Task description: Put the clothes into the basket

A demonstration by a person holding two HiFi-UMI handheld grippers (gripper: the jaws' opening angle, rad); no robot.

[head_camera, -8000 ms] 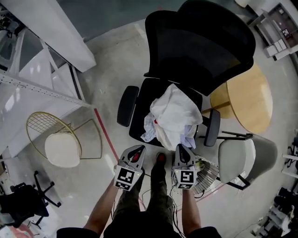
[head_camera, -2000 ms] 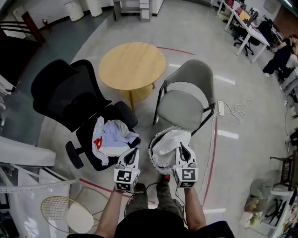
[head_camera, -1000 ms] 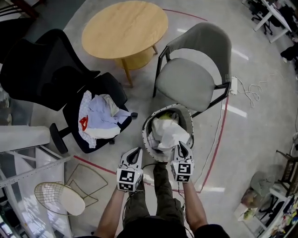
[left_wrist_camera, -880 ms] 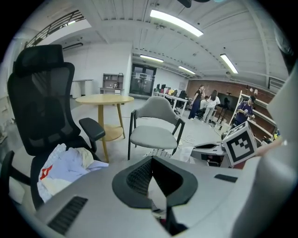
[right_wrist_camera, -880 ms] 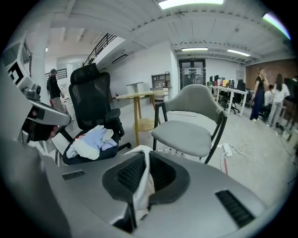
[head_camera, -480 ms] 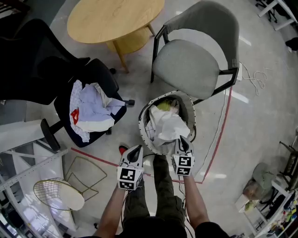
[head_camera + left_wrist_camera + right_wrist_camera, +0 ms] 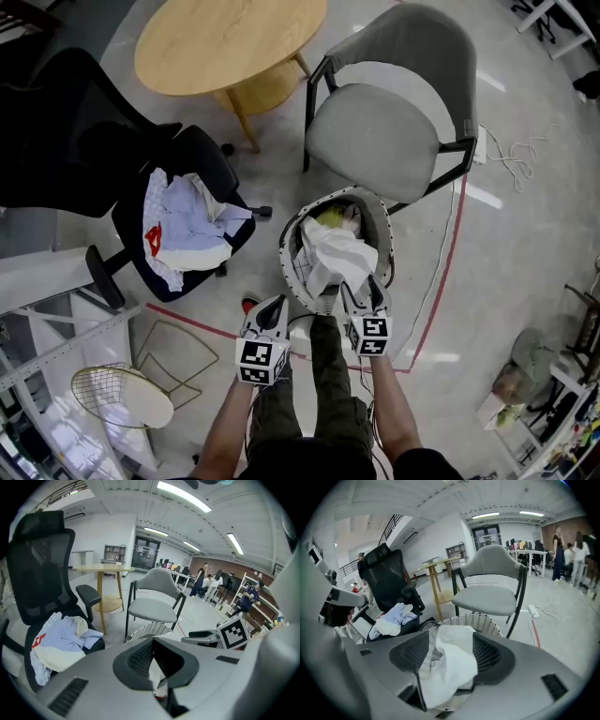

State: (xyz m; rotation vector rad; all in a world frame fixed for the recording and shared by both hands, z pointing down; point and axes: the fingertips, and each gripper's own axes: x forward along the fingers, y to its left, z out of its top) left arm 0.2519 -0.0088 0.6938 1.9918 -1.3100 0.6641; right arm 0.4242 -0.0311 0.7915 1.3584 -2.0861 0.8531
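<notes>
A white woven basket (image 7: 285,253) stands on the floor in front of my feet, below a grey chair. A white garment (image 7: 333,251) lies bunched in it and reaches the near rim. My right gripper (image 7: 359,284) hovers at that rim. Its jaws are opening, and the white garment (image 7: 450,667) lies loosely between them over the basket (image 7: 480,618). My left gripper (image 7: 278,302) hangs left of the basket, shut with nothing in it (image 7: 152,641). More clothes (image 7: 187,230), pale blue and cream with a red mark, are piled on a black office chair's seat (image 7: 61,639).
The grey chair (image 7: 375,131) stands just behind the basket, with a round wooden table (image 7: 230,37) to its left. The black office chair (image 7: 84,131) is at the left. A gold wire stool (image 7: 122,398) sits at lower left. A red floor line (image 7: 441,272) runs past on the right.
Both grippers came down toward the basket. The right gripper's jaws, shut on the white garment before, now stand apart, and the garment has settled into the basket.
</notes>
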